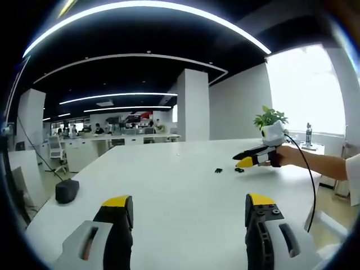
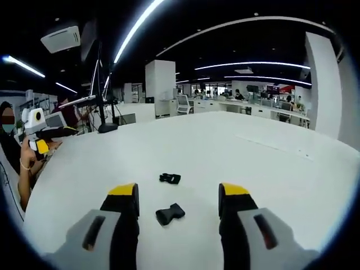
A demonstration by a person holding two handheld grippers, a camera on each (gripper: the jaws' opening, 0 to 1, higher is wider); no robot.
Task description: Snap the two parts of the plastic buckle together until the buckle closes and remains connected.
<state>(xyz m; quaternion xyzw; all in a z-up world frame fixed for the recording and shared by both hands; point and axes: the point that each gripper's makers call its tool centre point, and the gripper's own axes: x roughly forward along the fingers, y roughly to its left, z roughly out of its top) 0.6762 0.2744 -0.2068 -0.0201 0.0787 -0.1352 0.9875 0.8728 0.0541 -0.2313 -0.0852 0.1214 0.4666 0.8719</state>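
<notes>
The near buckle half [image 2: 170,214] lies on the white table [image 2: 270,163] between the wide-open right tongs [image 2: 178,194], long axis slanting; the other half [image 2: 170,178] lies just beyond it. The left tongs [image 1: 187,202], also open and empty, hang well back from both, so the right is nearer.

The right gripper [image 2: 178,205] hovers low over a white table [image 2: 264,163], its two yellow-tipped jaws spread wide apart with nothing between the tips. One black buckle part [image 2: 170,214] lies on the table in the gap between the jaws, touching neither. The other buckle part [image 2: 170,178] lies a little farther out, apart from the first. At the left edge, a hand [image 2: 28,163] holds the left gripper [image 2: 41,147] up off the table; whether its jaws are spread cannot be told. Desks and chairs [image 2: 183,104] stand beyond the table under long ceiling lights [image 2: 135,28].
</notes>
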